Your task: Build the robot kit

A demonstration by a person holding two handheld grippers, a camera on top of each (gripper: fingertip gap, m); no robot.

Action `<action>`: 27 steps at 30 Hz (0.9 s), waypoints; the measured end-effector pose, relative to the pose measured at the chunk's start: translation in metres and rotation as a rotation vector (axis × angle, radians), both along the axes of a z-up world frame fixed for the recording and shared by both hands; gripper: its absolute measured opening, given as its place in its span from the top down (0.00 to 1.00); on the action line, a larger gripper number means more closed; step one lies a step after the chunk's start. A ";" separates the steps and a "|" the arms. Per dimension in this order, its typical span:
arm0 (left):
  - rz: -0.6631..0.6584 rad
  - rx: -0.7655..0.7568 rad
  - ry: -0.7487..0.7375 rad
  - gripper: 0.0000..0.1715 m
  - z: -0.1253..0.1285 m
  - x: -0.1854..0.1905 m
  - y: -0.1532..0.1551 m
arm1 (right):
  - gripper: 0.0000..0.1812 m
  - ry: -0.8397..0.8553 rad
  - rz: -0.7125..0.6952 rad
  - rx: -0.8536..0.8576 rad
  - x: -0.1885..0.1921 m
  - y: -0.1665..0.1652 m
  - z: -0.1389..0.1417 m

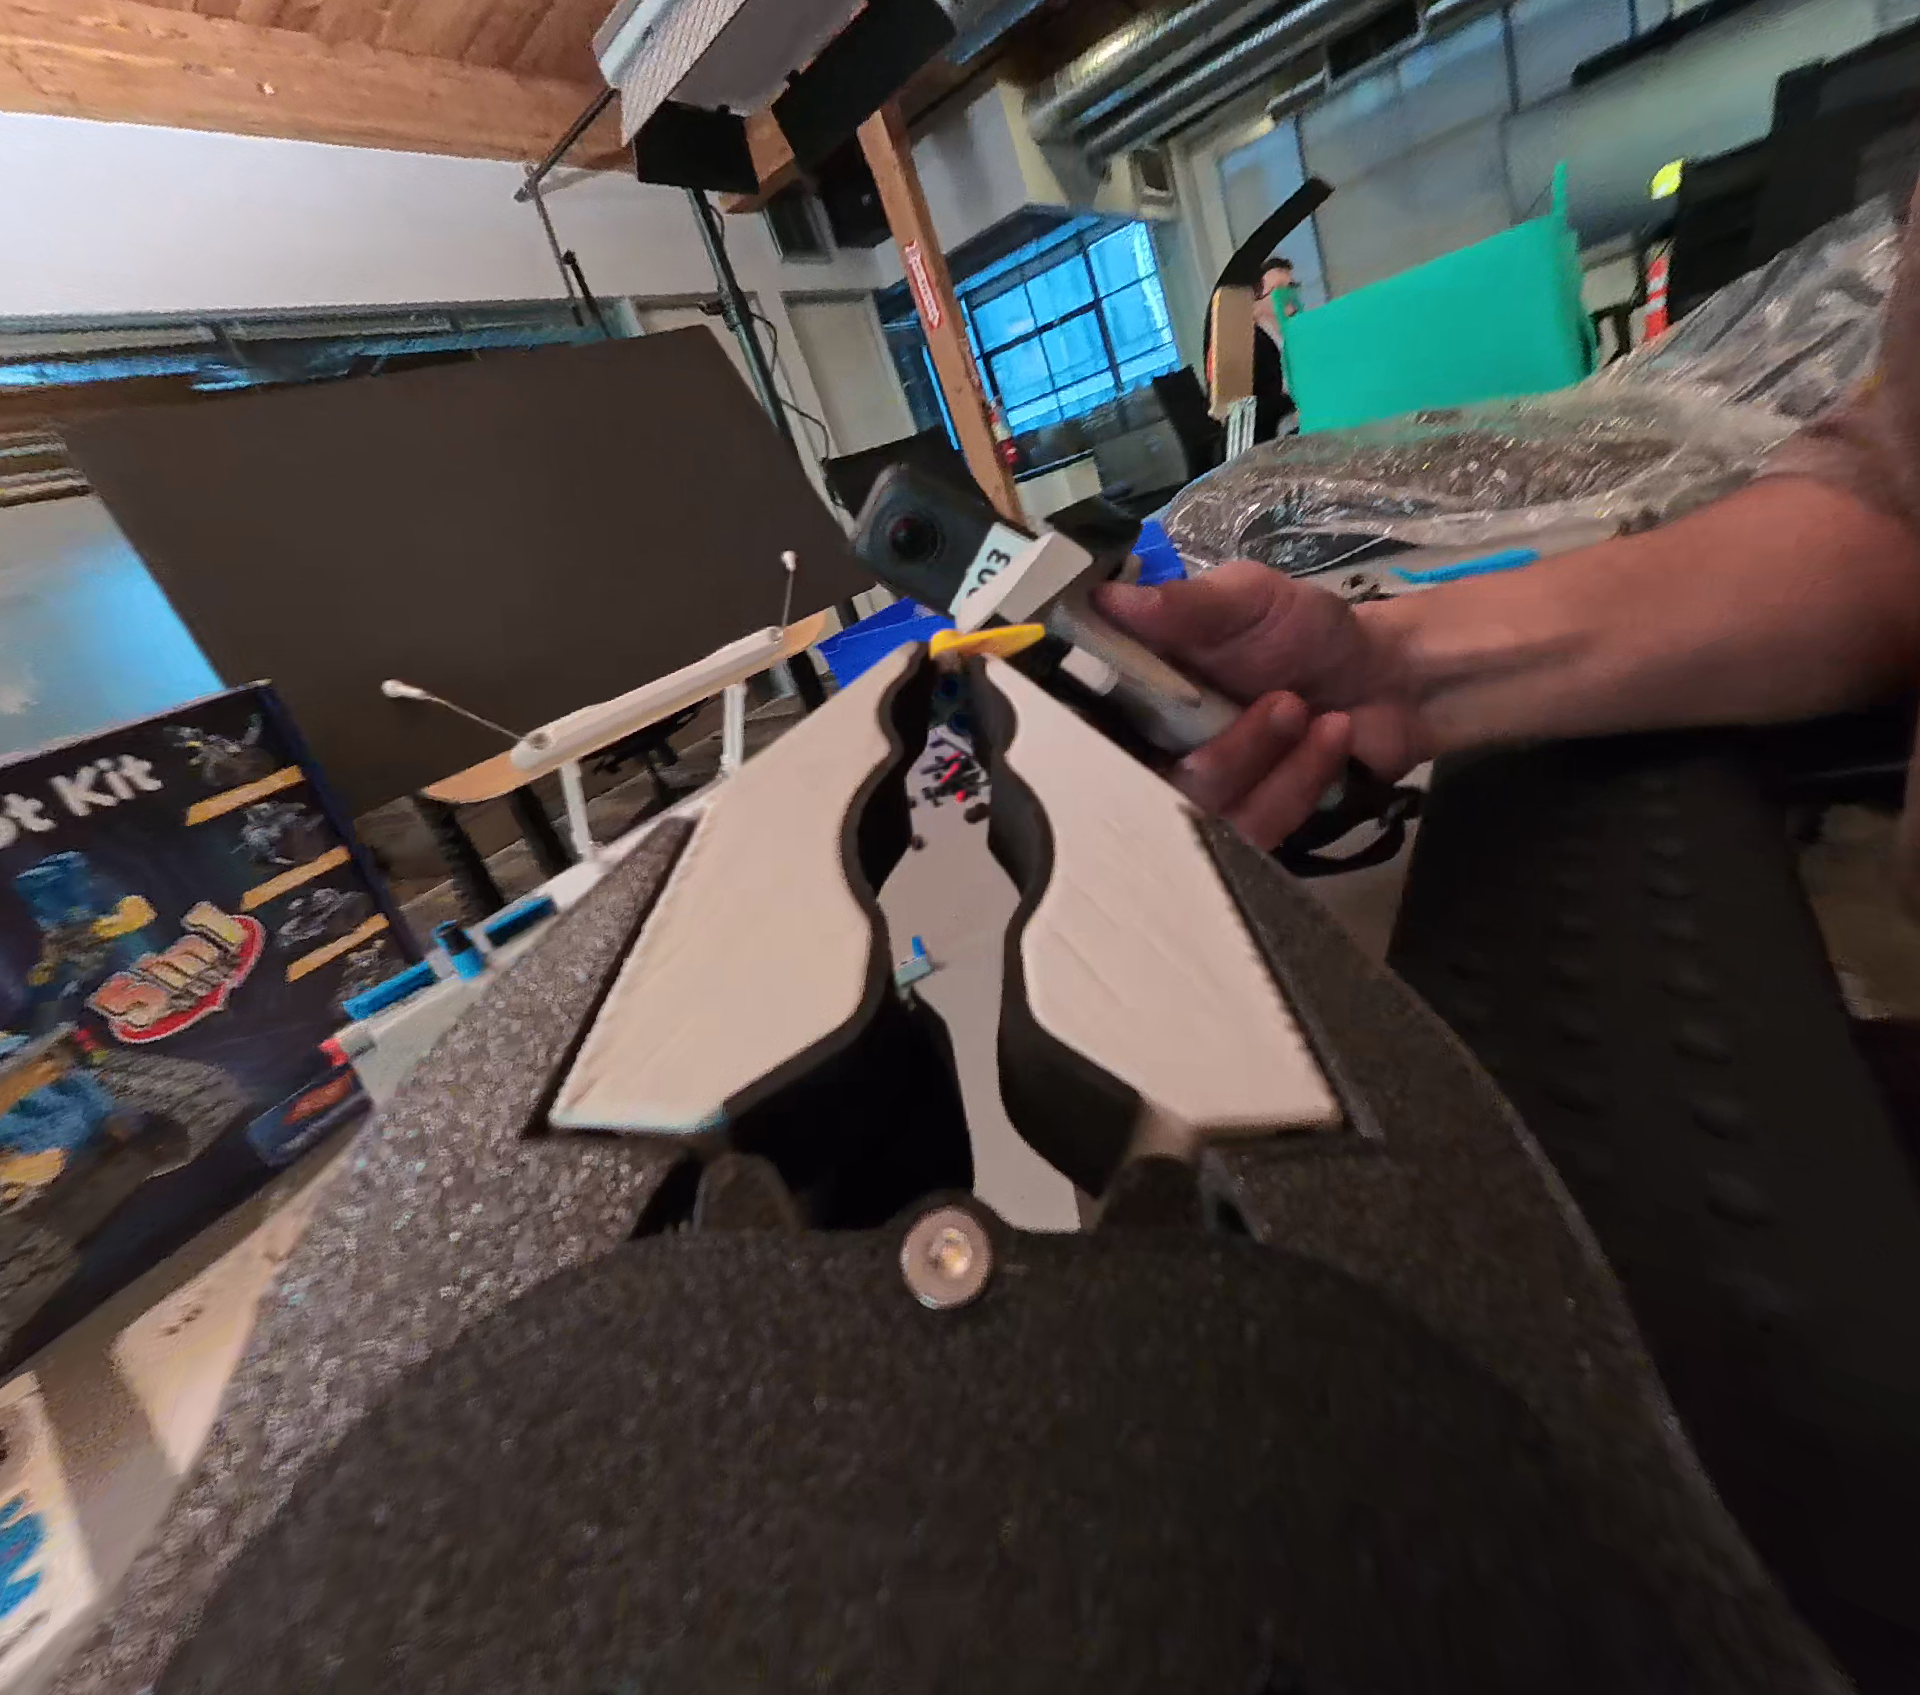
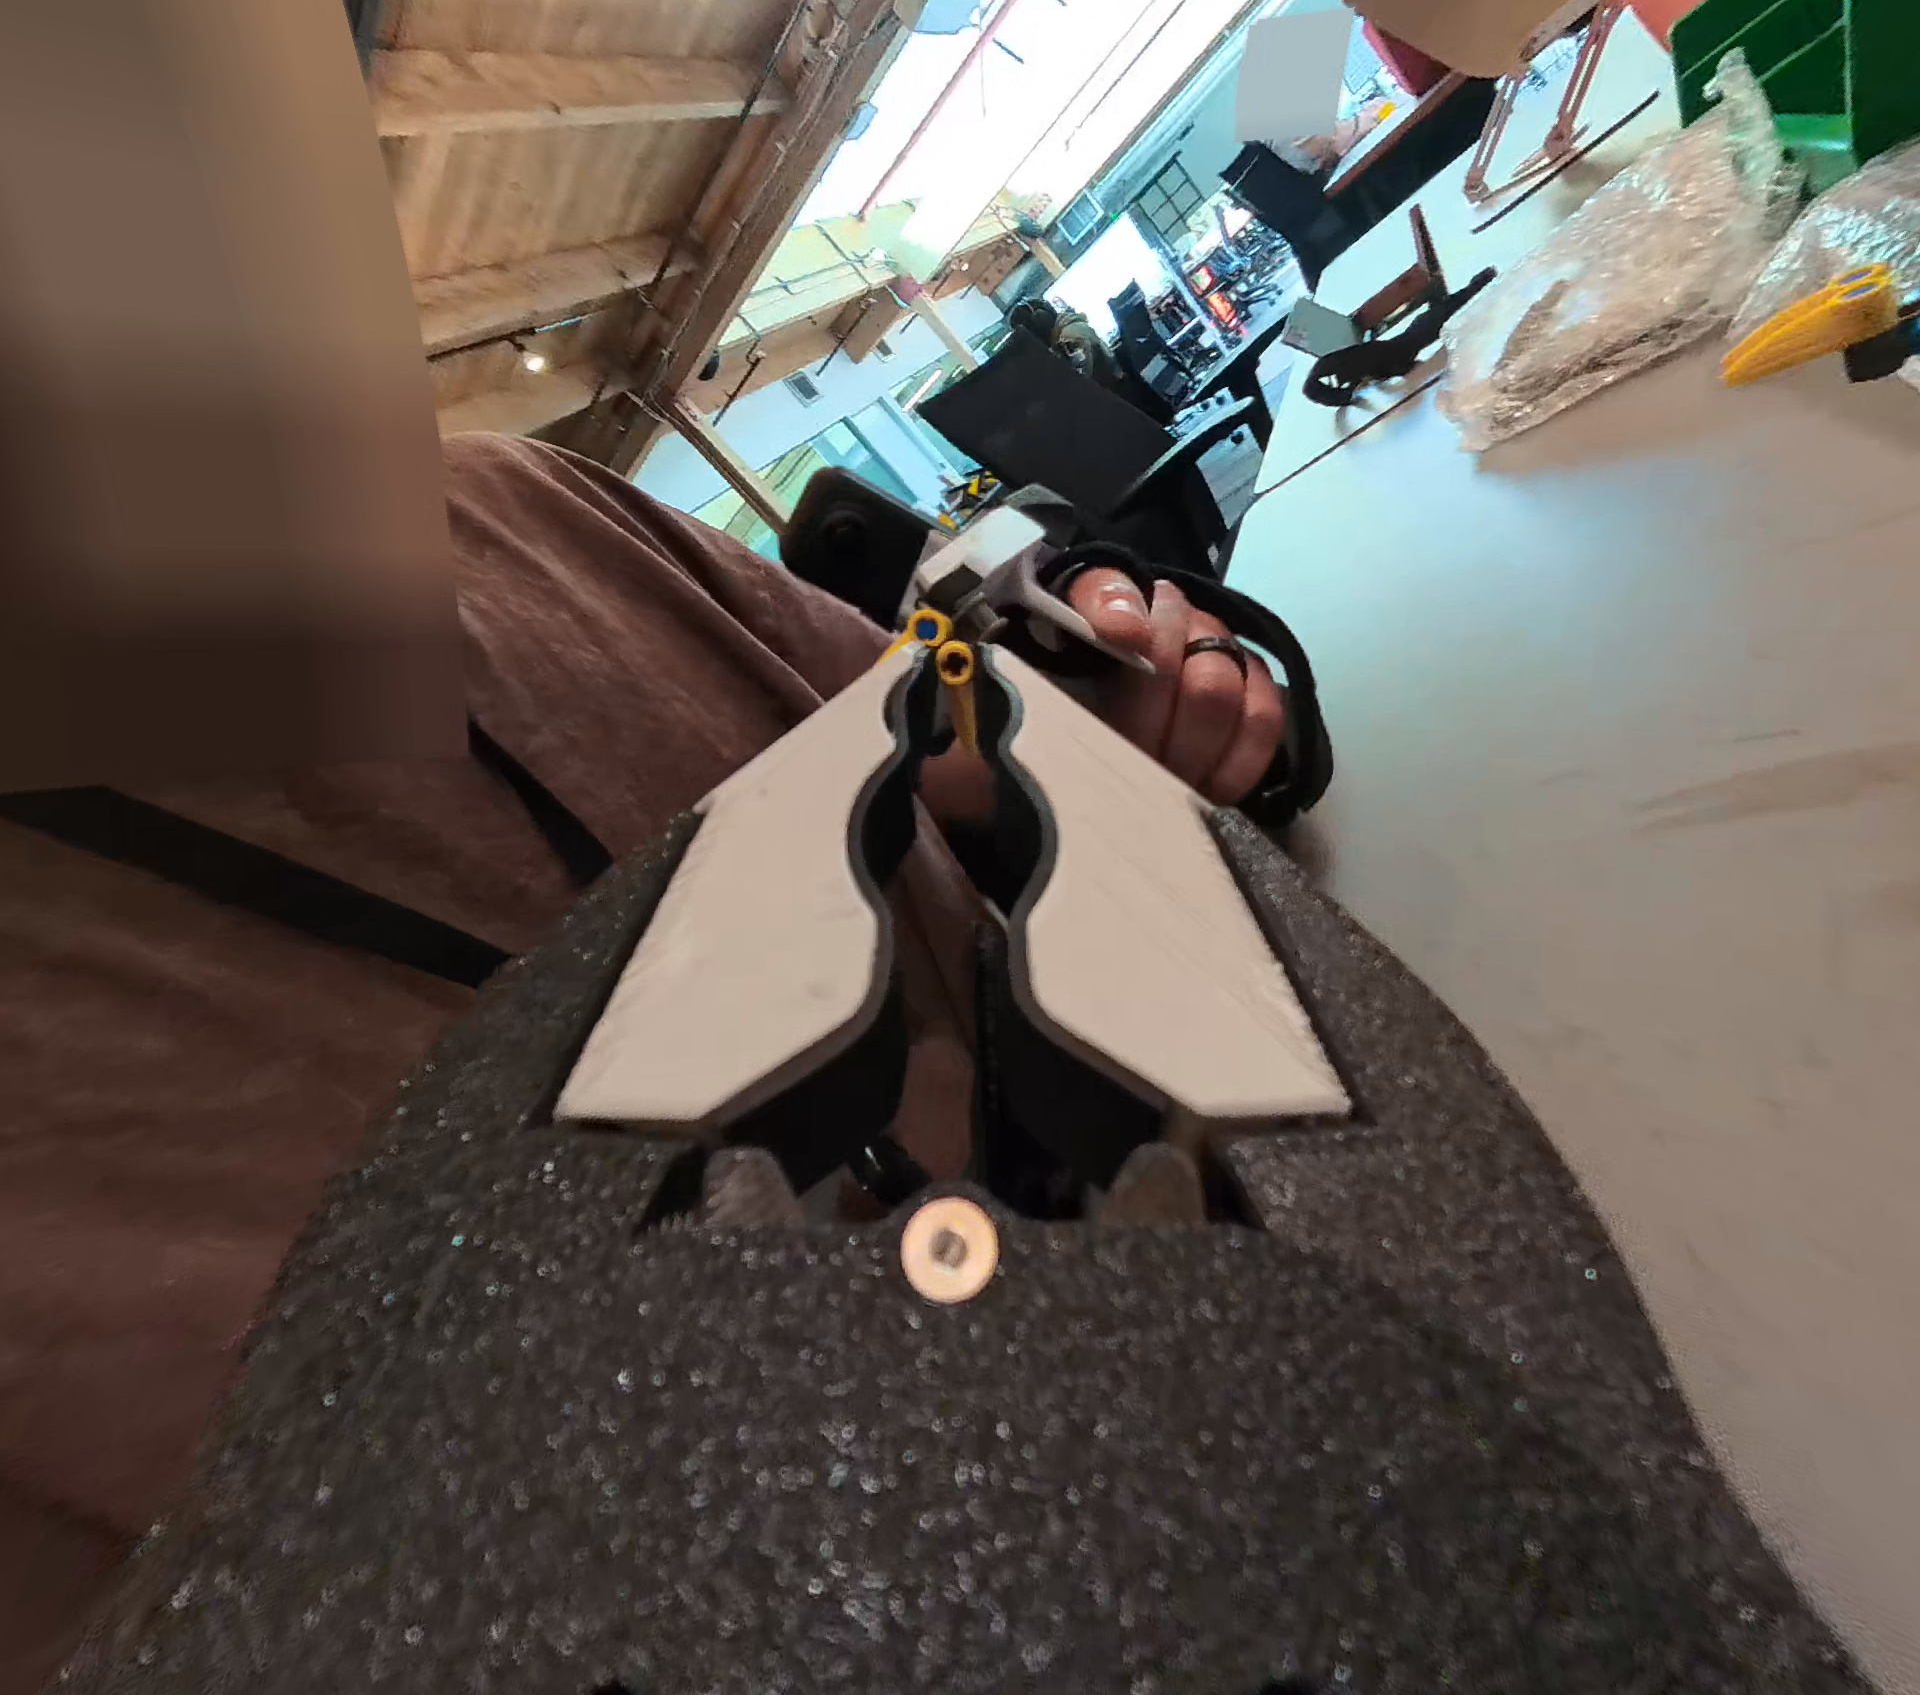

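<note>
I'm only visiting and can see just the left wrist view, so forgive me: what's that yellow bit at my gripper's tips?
Observer: The right wrist view shows two yellow pieces meeting there, one with a blue pin in its round end. The left gripper and right gripper both seem to pinch them, tip to tip.
Visitor: Are there more of those anywhere?
Observer: Yes, another yellow piece lies on the white table, beside clear plastic bags.
</note>
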State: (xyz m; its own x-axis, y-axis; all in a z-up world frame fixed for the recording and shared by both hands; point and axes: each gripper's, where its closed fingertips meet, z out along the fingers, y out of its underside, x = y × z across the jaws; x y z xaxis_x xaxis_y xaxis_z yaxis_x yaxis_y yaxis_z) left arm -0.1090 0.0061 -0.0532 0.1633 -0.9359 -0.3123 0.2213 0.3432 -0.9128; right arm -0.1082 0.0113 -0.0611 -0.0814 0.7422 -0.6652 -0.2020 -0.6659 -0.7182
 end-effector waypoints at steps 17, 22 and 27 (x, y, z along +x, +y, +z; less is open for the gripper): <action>-0.110 -0.201 0.017 0.93 -0.006 0.004 0.008 | 0.96 -0.110 -0.092 0.121 0.006 0.004 -0.002; -0.105 -0.245 0.015 0.84 -0.006 0.004 0.014 | 0.97 -0.148 -0.129 0.194 0.006 0.003 -0.001; -0.149 -0.238 0.052 0.91 -0.013 0.007 0.007 | 0.97 -0.226 -0.159 0.259 0.007 0.004 -0.006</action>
State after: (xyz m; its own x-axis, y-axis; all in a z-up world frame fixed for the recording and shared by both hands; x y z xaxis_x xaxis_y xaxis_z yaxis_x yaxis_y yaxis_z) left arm -0.1016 0.0128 -0.0658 0.0083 -0.9963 -0.0853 0.2042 0.0852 -0.9752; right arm -0.1009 0.0150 -0.0672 0.1758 0.8798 -0.4417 -0.1058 -0.4292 -0.8970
